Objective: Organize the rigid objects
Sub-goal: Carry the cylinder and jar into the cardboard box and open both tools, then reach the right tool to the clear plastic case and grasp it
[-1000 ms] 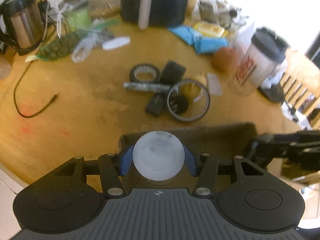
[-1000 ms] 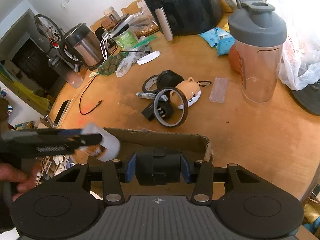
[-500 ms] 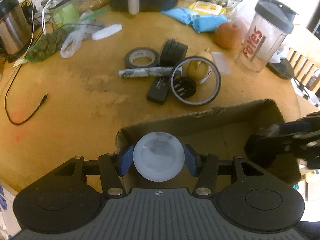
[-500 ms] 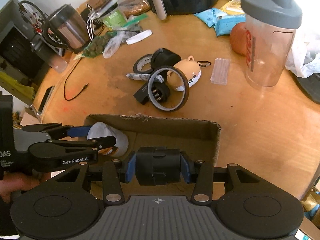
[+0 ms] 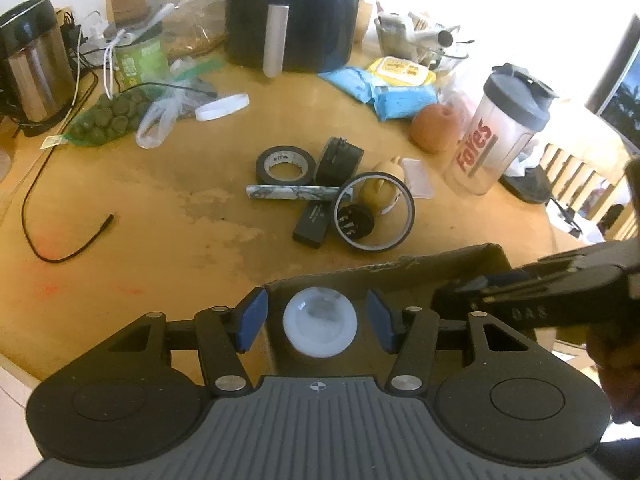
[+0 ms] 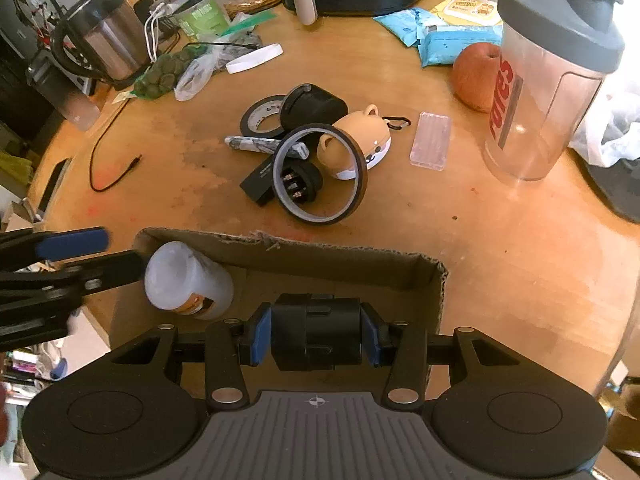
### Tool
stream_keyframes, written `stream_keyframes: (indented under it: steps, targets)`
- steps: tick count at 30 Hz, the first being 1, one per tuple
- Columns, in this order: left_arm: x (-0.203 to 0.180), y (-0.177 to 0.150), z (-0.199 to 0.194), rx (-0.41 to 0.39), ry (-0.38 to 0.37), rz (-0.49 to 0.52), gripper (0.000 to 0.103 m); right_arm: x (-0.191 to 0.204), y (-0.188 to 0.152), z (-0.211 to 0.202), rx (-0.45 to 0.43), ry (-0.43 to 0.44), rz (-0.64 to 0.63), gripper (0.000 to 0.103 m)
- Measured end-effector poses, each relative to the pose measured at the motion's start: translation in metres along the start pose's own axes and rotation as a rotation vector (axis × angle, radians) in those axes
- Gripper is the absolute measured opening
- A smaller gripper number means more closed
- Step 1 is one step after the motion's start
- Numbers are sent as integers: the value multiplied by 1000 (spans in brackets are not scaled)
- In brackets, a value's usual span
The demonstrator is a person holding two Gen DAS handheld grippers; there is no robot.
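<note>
A white-capped plastic bottle point(image 5: 320, 322) point(image 6: 188, 280) rests tilted in the left corner of the open cardboard box point(image 5: 380, 270) point(image 6: 320, 252). My left gripper point(image 5: 314, 316) point(image 6: 108, 252) hovers above it, open, with a gap between each blue pad and the bottle. My right gripper point(image 6: 316, 338) point(image 5: 480, 292) is shut on a black cylindrical device point(image 6: 316, 332) held over the box's right half. Beyond the box lies a pile: a black tape roll point(image 5: 285, 164), a large thin ring point(image 5: 374, 212), a bear-shaped case point(image 6: 356, 144), a black block point(image 5: 314, 224) and a marbled stick point(image 5: 292, 193).
A shaker bottle point(image 6: 552, 80) and an apple point(image 6: 476, 76) stand at the right, with a small clear case point(image 6: 431, 140) near them. An air fryer point(image 5: 292, 12), a kettle point(image 5: 32, 64), blue wipe packs point(image 5: 400, 98) and a black cable point(image 5: 60, 240) crowd the back and left of the wooden table point(image 6: 500, 240).
The bottle has left my left gripper's pads and now sits lower in the box while that gripper has lifted. My right gripper has come closer over the box with the black device.
</note>
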State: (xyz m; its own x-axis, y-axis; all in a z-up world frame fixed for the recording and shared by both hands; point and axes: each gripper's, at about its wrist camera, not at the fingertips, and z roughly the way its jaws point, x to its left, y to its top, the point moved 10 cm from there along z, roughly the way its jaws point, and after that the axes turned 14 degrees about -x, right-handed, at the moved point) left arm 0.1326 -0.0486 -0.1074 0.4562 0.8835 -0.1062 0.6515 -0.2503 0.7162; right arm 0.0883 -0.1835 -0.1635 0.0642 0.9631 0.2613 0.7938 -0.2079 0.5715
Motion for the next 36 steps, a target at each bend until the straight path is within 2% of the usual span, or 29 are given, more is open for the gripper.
stream_keyframes:
  steps: [3, 4, 5, 7, 9, 13, 19, 25, 28, 36]
  targets:
    - [7, -3, -6, 3, 16, -7, 54, -1, 3, 3, 1, -17, 0, 49]
    - [10, -6, -9, 6, 25, -16, 54, -2, 5, 2, -3, -27, 2, 53]
    - [13, -9, -11, 12, 34, -31, 54, -3, 6, 1, -11, -31, 6, 58]
    - [17, -15, -16, 25, 41, -62, 54, -2, 10, -5, -31, -23, 16, 82]
    - [21, -21, -17, 42, 56, -85, 54, -1, 13, -13, -63, -17, 19, 93]
    - [27, -32, -19, 68, 89, -111, 54, -1, 15, -24, -83, -34, 14, 103]
    - [32, -40, -19, 92, 93, -138, 54, -14, 7, -31, -53, -114, -14, 103]
    - [23, -44, -13, 111, 47, -141, 55, -29, -14, -28, 11, -172, 14, 103]
    - [17, -46, -10, 125, 39, -131, 69, -32, -22, -30, 19, -181, 27, 103]
    - [5, -48, -3, 148, 20, -114, 70, -47, -26, -37, 7, -200, 56, 103]
